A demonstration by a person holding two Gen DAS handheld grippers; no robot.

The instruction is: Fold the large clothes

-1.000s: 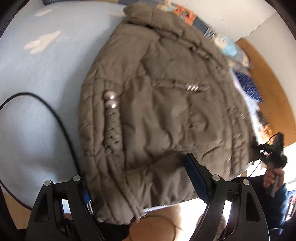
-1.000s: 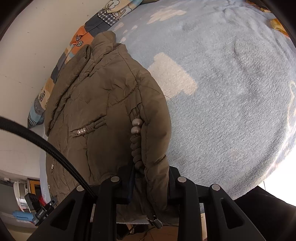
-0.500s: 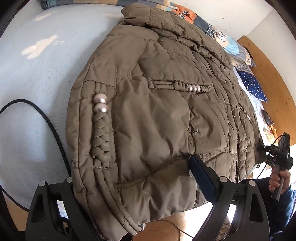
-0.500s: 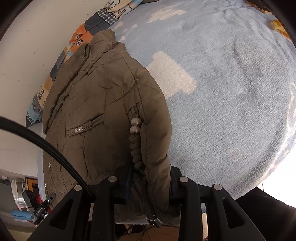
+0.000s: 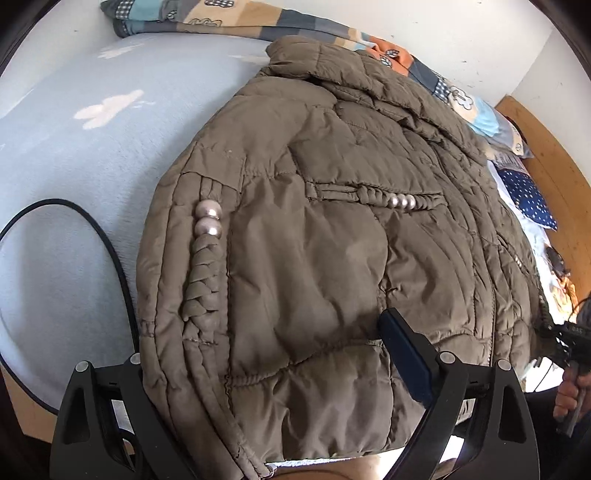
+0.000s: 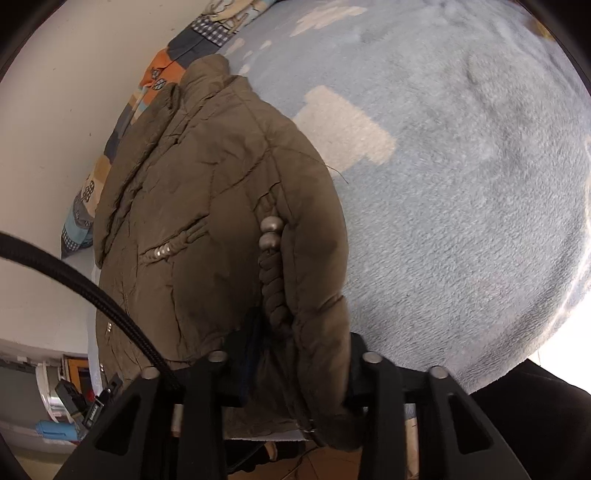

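Here, the scene by its parts, on a bed:

Jacket: a padded olive-brown jacket (image 5: 314, 258) lay front-up across the light blue fleece blanket (image 5: 74, 155), its collar toward the wall and its hem hanging past the bed's near edge.

Trim: braided cord with silver beads (image 5: 208, 221) ran down one side, and a second beaded braid crossed the chest.

Left tool: the left tool (image 5: 266, 354) stood wide apart astride the hem; its blue-padded finger (image 5: 404, 347) rested on top of the fabric while the other finger sat mostly hidden beside the jacket's edge. Neither pad visibly pressed the cloth.

Right tool: the right tool (image 6: 295, 354) was closing, clamped on the thick side fold of the jacket just below the braid, with fabric bunched between its fingers.

Cable: a black cable (image 5: 92, 236) looped over the blanket just beside the jacket.

Background: a patchwork quilt (image 5: 221, 18) lay bunched along the white wall.

Person: a hand (image 5: 569, 395) gripped a handle at the left wrist view's right edge.
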